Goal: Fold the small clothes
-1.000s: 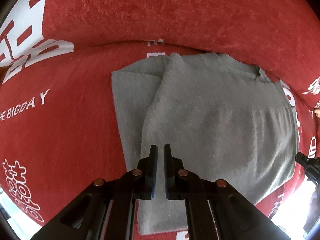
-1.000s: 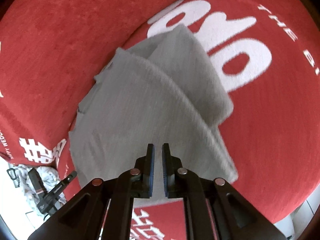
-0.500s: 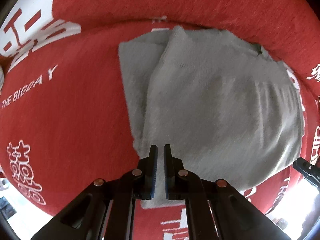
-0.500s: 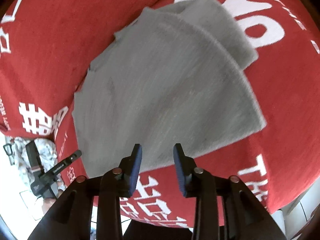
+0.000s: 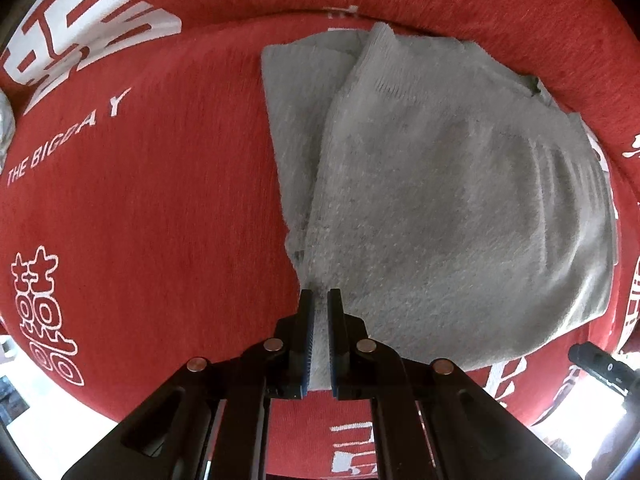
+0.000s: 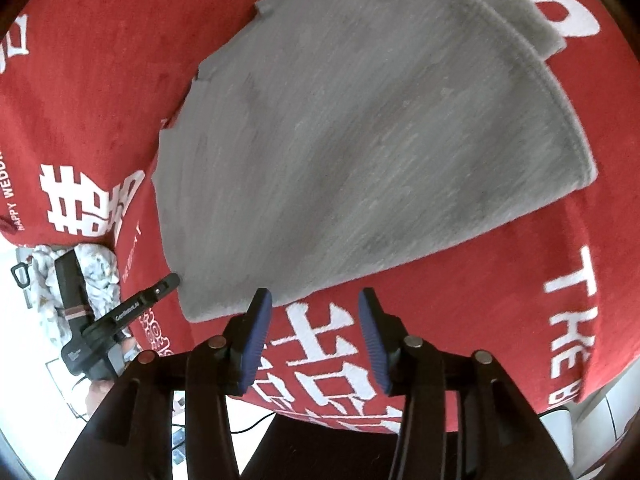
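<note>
Grey garment (image 5: pixel 460 200) is lying on the red cloth (image 5: pixel 160 220), already doubled over, with a lower layer poking out along one side. The left gripper (image 5: pixel 319 336) points straight down at the near corner, jaws just starting to part, a narrow slot with grey fabric showing in it; I can't tell if the pads are pinching it or just sitting above it. The right gripper (image 6: pixel 314 340) is off the near edge over the white lettering, jaws spreading wider, nothing between them.

If the next bit is another fold, I'd say both grippers need to grab the near edge at matching spots and catch both layers, not just the top one. Lift low, carry across evenly, or that offset underneath gets worse. The cloth looks grippy, so dragging will probably bunch it.
</note>
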